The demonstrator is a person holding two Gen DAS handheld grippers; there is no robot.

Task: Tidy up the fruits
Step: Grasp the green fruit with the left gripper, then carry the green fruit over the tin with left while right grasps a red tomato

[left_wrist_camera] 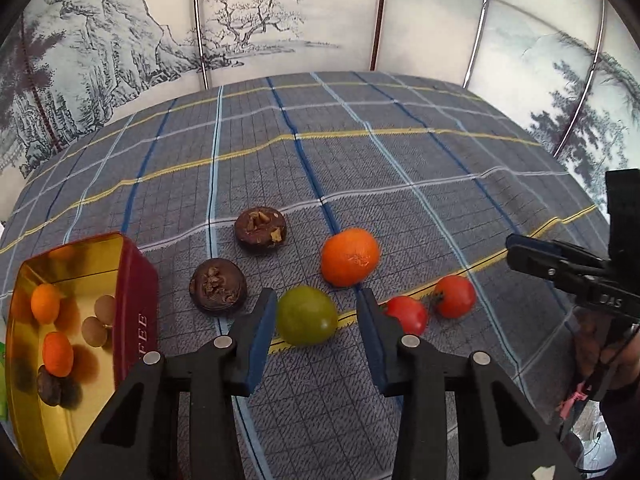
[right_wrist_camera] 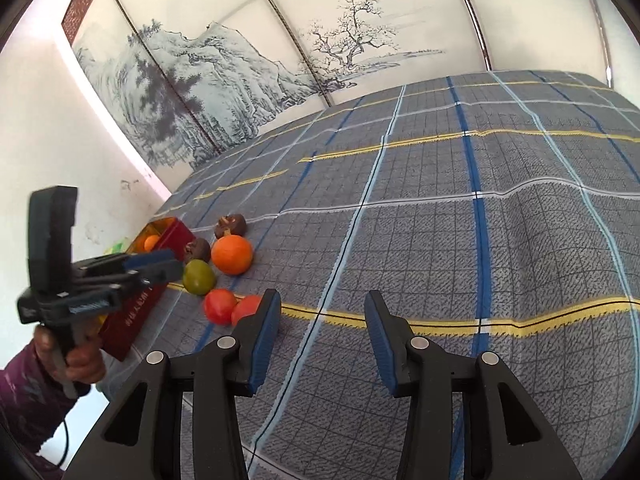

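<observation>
On the plaid cloth [left_wrist_camera: 400,184] lie a green fruit [left_wrist_camera: 306,315], an orange [left_wrist_camera: 350,256], two red tomatoes [left_wrist_camera: 406,314] and two dark brown fruits [left_wrist_camera: 260,231]. My left gripper [left_wrist_camera: 316,316] hovers low over the green fruit, which sits at its fingertips; a gap shows on the fruit's right side, so nothing is gripped. From the right wrist view the left gripper [right_wrist_camera: 178,263] ends just short of the green fruit [right_wrist_camera: 199,277]. My right gripper [right_wrist_camera: 322,312] is open over bare cloth, beside the tomatoes [right_wrist_camera: 219,306]. One tomato is partly hidden by its left finger.
A red tin with a gold inside [left_wrist_camera: 132,280] stands at the left and holds two small oranges [left_wrist_camera: 46,303], pale round pieces and a dark fruit. A painted folding screen [left_wrist_camera: 256,28] closes the far side. A hand [right_wrist_camera: 80,360] in a purple sleeve holds the left gripper.
</observation>
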